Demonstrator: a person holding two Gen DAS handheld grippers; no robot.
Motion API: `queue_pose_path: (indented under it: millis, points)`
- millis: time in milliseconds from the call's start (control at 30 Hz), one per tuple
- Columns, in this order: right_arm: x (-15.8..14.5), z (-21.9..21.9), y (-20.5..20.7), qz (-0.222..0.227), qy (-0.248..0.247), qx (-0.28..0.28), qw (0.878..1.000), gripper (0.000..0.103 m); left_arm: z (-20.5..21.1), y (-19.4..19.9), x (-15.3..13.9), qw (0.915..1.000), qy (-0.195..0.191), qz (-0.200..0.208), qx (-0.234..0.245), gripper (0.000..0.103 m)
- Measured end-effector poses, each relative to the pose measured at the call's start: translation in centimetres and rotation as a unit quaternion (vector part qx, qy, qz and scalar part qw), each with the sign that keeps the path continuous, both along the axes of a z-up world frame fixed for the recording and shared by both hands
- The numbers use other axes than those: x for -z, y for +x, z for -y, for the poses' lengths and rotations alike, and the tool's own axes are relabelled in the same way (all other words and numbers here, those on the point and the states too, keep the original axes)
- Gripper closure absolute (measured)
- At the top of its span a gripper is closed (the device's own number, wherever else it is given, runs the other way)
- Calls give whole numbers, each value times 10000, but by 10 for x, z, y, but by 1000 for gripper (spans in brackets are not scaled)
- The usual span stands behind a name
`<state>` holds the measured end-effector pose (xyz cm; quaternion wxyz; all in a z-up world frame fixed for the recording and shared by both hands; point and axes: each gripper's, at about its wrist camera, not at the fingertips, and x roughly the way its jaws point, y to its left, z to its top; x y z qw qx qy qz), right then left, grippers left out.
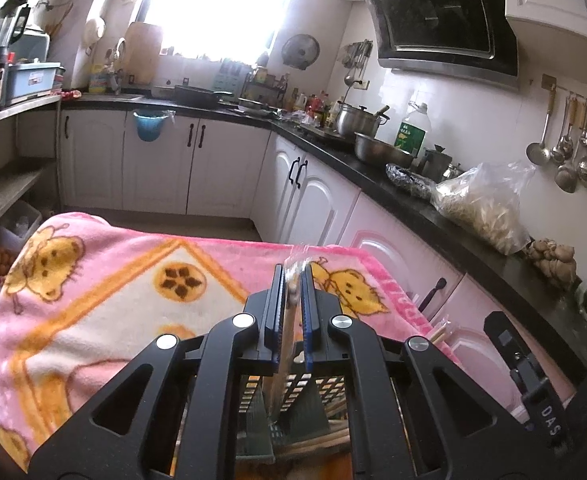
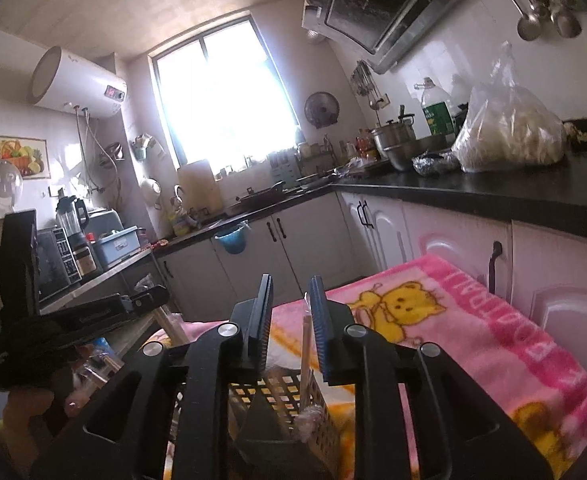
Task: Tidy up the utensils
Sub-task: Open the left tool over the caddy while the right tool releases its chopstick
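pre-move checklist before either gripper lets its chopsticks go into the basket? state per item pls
1. Left gripper shut on wrapped chopsticks: ok.
2. Right gripper jaws apart, chopstick loose between them, nearer the blue pad: ok if release is meant.
3. Lattice basket directly below right gripper: ok.
4. Basket below left gripper too: ok.
5. Chopstick lower tips already inside basket: cannot tell, fingers hide them.
6. Pink blanket under basket lying flat: ok.
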<state>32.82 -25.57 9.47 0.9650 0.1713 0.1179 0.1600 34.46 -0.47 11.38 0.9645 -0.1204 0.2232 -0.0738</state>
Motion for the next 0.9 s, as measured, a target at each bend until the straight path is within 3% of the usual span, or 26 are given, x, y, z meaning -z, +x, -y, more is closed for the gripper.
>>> queue_pose_path:
  millis: [200,433,567,667,733,900]
  points:
    - [-2,3,-8,11,-60,-26,10000,78,0,-3,2,9999,0,-110,-4,100]
    - [0,6,-21,-111,-122,-95,9998,72,-4,-10,4,9999,-44,-155,-7,84]
    - [2,6,-27,-191,-178,-211,9994,70,-8,-16,5,9997,-106,-214,9,82]
    - [3,5,-35,-216,-228,-291,9991,68,-8,-24,4,9998,-71,-205,47,68]
    - [4,4,-40,-238,-259,-337,9988,67,-7,-30,4,9997,-41,-201,100,65]
    - [4,2,-49,-292,-355,-401,9981,65,-6,-45,2,9997,22,-199,160,48]
